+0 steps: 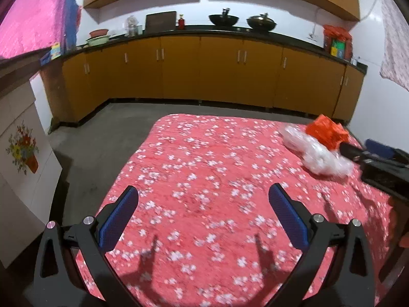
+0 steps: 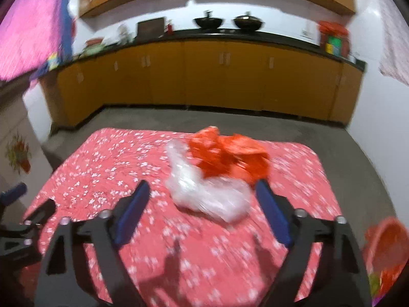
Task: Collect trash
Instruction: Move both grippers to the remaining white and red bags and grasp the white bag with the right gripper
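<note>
Two pieces of trash lie together on a table with a red flowered cloth [image 2: 84, 168]: a crumpled clear plastic bag [image 2: 209, 197] and, just behind it, a crumpled orange plastic bag [image 2: 230, 156]. My right gripper [image 2: 202, 186] is open, its blue pads either side of the clear bag with a gap on the left side. In the left wrist view the clear bag [image 1: 317, 153] and the orange bag [image 1: 326, 131] sit far right, with the right gripper [image 1: 363, 149] against them. My left gripper [image 1: 203, 192] stands open over bare cloth, holding nothing.
An orange-red bin [image 2: 383, 245] stands low at the right of the table. Yellow cabinets [image 1: 204, 71] under a dark counter with woks line the far wall across a grey floor [image 1: 102, 133]. A white panel with a flower picture [image 1: 23, 148] stands at left.
</note>
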`<state>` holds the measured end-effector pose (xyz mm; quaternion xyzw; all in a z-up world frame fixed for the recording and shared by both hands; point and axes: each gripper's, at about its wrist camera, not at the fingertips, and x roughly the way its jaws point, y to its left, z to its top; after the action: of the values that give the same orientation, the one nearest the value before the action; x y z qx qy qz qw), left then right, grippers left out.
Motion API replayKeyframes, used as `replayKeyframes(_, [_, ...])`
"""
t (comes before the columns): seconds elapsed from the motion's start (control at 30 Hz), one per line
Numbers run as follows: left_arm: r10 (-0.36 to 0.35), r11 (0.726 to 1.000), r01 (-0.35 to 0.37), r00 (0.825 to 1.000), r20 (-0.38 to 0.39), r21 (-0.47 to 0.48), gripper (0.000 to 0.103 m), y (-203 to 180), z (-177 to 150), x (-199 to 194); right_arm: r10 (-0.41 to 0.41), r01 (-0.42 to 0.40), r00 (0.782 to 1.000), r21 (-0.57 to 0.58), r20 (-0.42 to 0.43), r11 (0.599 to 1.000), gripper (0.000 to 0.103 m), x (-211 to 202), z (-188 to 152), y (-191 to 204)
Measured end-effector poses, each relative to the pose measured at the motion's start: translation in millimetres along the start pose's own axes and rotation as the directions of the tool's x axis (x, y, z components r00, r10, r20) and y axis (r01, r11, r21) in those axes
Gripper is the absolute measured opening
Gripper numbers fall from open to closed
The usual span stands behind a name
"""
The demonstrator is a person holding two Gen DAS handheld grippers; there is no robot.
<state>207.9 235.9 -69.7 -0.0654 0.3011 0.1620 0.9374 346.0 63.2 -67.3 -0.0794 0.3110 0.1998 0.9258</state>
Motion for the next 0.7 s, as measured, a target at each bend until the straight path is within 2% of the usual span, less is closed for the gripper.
replayKeyframes(0.13, [0.002,1.0,-0.002,1.0,0.003,-0.014,0.101,7.2,4.2,8.5,-0.003,0.0,0.998,-0.039,-0.07,0.999,0.065,26.5,2.1,4.2])
replayKeyframes(0.3, [-0.004,1.0,0.004,1.0,0.0,-0.027,0.101,10.1,6.9,15.4,-0.001,-0.006,0.989,-0.048,-0.147,0.999,0.062,51.2,0.1,4.4])
replayKeyframes(0.4, [-0.008,0.999,0.008,1.0,-0.005,-0.035,0.101,8.8,6.9,16.9,-0.012,-0.005,0.982,-0.088,-0.187,0.996,0.052,61.7,-5.1,9.1])
replayKeyframes(0.53, [-0.011,0.999,0.011,1.0,-0.001,-0.031,0.101,5.7,7.5,16.2,0.014,-0.033,0.98,-0.09,-0.201,0.995,0.036,61.8,-7.2,8.3])
replayKeyframes(0.7, [-0.027,0.999,0.027,1.0,0.001,-0.027,0.101,-3.1,9.7,13.6,0.088,-0.096,0.979,-0.034,-0.182,0.995,0.033,38.2,-17.0,-1.5])
